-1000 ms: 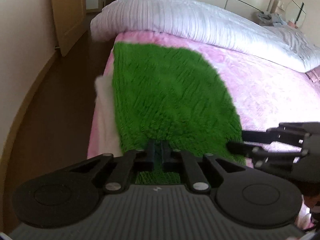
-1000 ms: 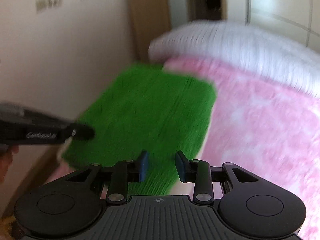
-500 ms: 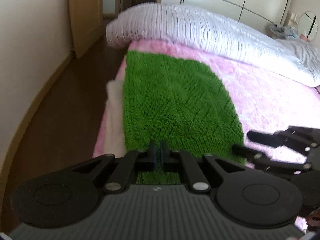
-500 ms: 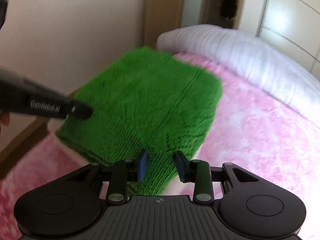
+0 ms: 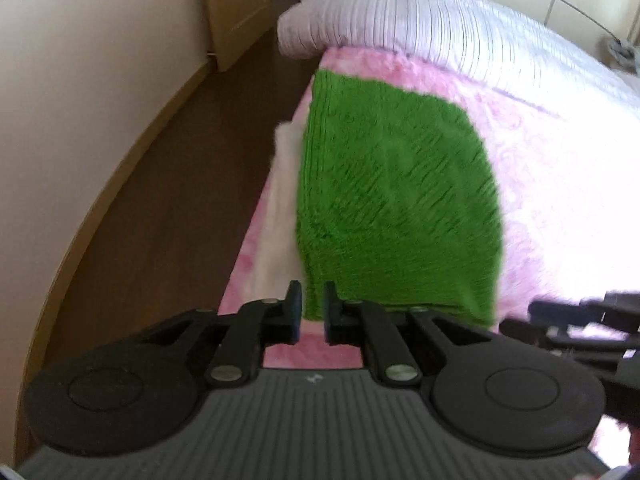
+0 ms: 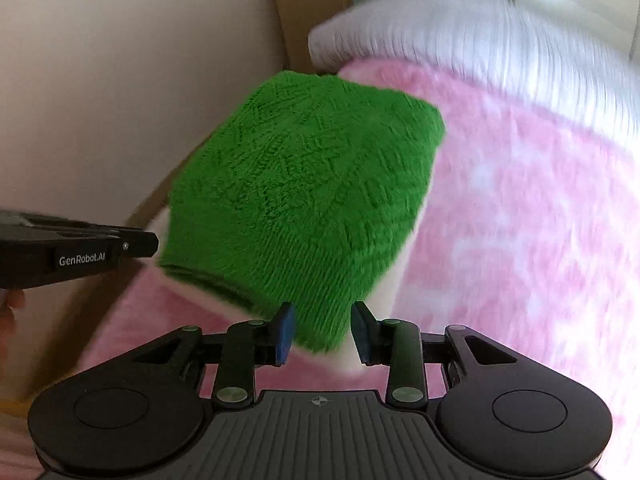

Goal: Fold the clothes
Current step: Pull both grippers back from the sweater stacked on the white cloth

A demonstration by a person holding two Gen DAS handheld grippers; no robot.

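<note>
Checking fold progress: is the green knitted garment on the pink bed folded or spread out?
Folded. The green knitted garment lies as a compact rectangle, with doubled layers showing along its near edge.

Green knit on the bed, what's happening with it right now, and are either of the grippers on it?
A person is folding clothes with two handheld grippers. The green knit garment lies folded on the pink blanket, near the bed's edge, over something white. The left gripper and the right gripper are both open at its near hem, holding nothing. Whether their fingers touch the fabric cannot be told.
</note>
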